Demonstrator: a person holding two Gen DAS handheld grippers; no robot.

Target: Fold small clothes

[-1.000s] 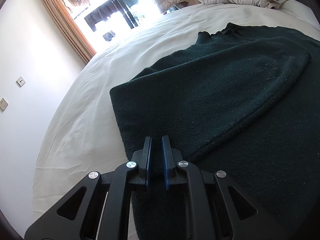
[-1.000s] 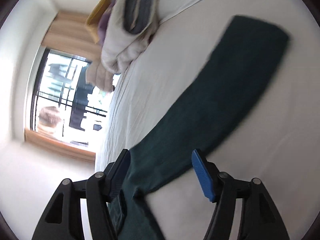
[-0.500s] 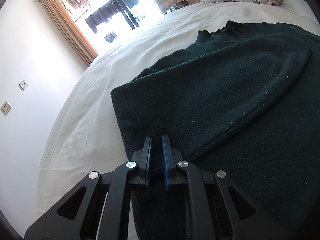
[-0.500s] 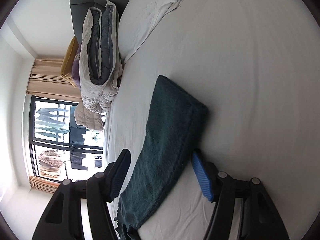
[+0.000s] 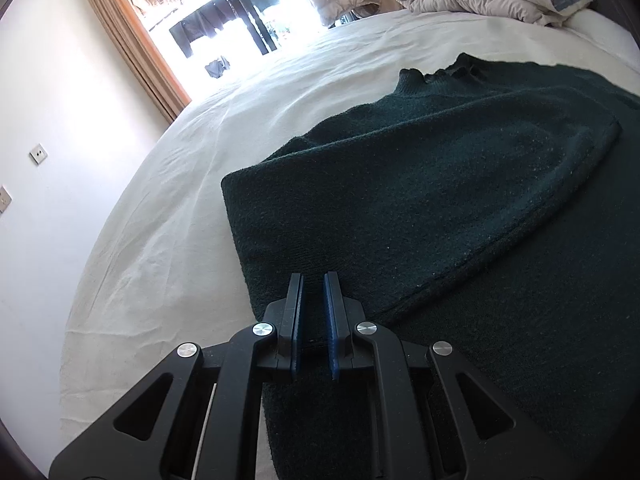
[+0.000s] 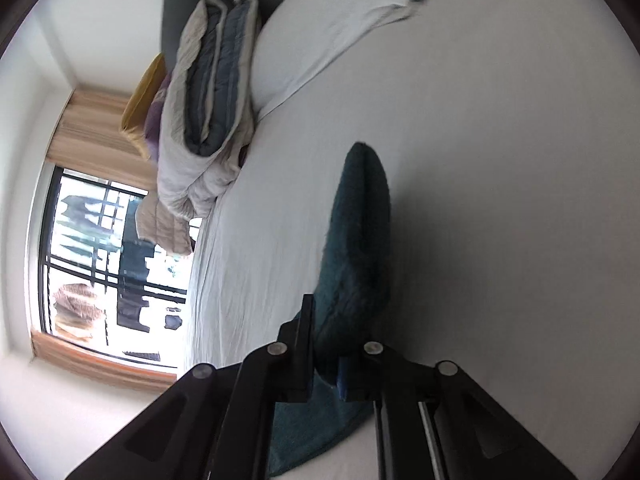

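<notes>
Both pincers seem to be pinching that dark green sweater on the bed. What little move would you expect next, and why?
Probably the right gripper carries its sleeve across onto the sweater body. Its jaws have just closed on that sleeve, which stands lifted off the white sheet. The other sleeve already lies folded over, and the left gripper, shut on the sweater's edge, seems to anchor it.

The left gripper [image 5: 314, 308] is matte black, with two flat fingers faced in ribbed blue pads [image 5: 330, 322]. Four round silver screws [image 5: 262, 329] sit just behind the pads on angular open-framed arms. The right gripper [image 6: 324, 344] has the same black frame and silver screws.
</notes>
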